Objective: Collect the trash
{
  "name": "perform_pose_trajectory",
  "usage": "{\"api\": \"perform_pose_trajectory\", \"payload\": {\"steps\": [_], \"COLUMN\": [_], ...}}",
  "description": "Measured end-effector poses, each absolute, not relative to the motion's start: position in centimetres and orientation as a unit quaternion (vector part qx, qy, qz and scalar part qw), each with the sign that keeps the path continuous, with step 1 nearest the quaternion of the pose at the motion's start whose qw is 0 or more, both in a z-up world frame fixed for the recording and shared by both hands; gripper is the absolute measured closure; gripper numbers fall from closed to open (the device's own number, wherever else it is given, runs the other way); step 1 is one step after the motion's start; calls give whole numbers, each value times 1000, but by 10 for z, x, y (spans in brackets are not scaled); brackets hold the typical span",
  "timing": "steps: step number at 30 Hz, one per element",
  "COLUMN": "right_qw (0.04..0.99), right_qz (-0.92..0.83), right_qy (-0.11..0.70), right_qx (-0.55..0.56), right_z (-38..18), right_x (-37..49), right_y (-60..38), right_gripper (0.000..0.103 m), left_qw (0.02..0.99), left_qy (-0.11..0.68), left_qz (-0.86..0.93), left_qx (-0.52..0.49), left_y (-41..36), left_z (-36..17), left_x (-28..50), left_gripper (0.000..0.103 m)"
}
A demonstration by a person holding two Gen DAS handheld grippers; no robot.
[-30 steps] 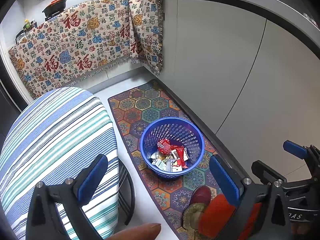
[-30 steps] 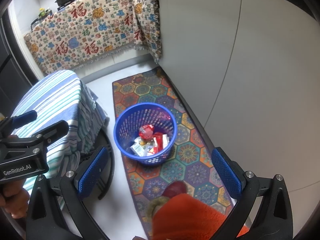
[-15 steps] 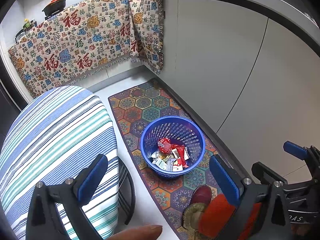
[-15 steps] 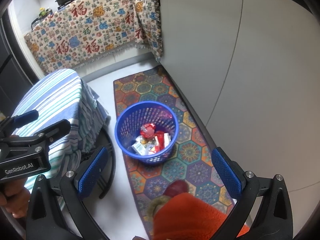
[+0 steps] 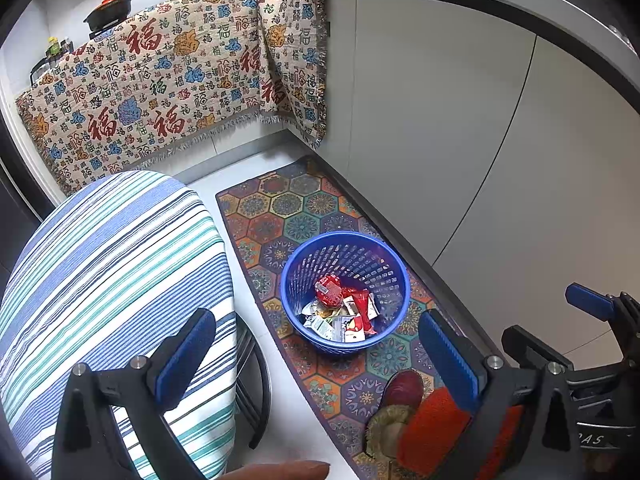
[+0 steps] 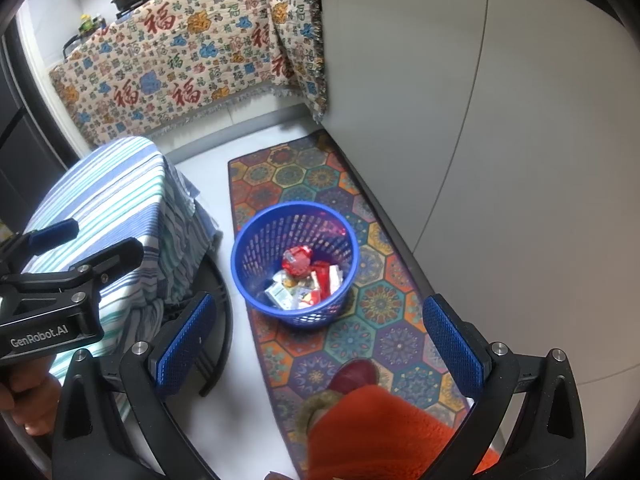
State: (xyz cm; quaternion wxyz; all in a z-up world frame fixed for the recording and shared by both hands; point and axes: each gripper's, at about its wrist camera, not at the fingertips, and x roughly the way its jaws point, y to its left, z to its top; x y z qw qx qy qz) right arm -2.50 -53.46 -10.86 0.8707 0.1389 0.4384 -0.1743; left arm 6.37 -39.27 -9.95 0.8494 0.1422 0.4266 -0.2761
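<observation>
We hold the left gripper (image 5: 316,356) and right gripper (image 6: 320,344) spread apart, empty. The basket (image 5: 298,264) stands upright, mouth upward, on the rug (image 5: 288,204), trash (image 5: 340,312) inside. Bare floor (image 5: 256,320) separates it from the striped stool (image 5: 108,264); cabinets (image 5: 440,120) stand near.

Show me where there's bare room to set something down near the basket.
Bare stretches: the rug between the blue basket and the red slipper; the rug beyond the basket toward the patterned cloth; the striped tabletop. Crowded: inside the basket, full of wrappers.
</observation>
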Motion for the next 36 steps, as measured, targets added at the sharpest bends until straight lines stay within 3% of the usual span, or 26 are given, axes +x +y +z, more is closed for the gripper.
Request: {"api": "perform_pose_trajectory", "payload": {"steps": [36], "right_qw": [867], "right_qz": [-176], "right_qy": [443], "right_qx": [144], "right_z": [-110], "right_x": [-26], "right_y": [-546], "right_gripper": [0], "left_qw": [852], "left_qy": [416], "left_qz": [-282], "left_qx": [148], "left_y": [-397], "left_z": [-98], "left_x": [57], "left_gripper": [1]}}
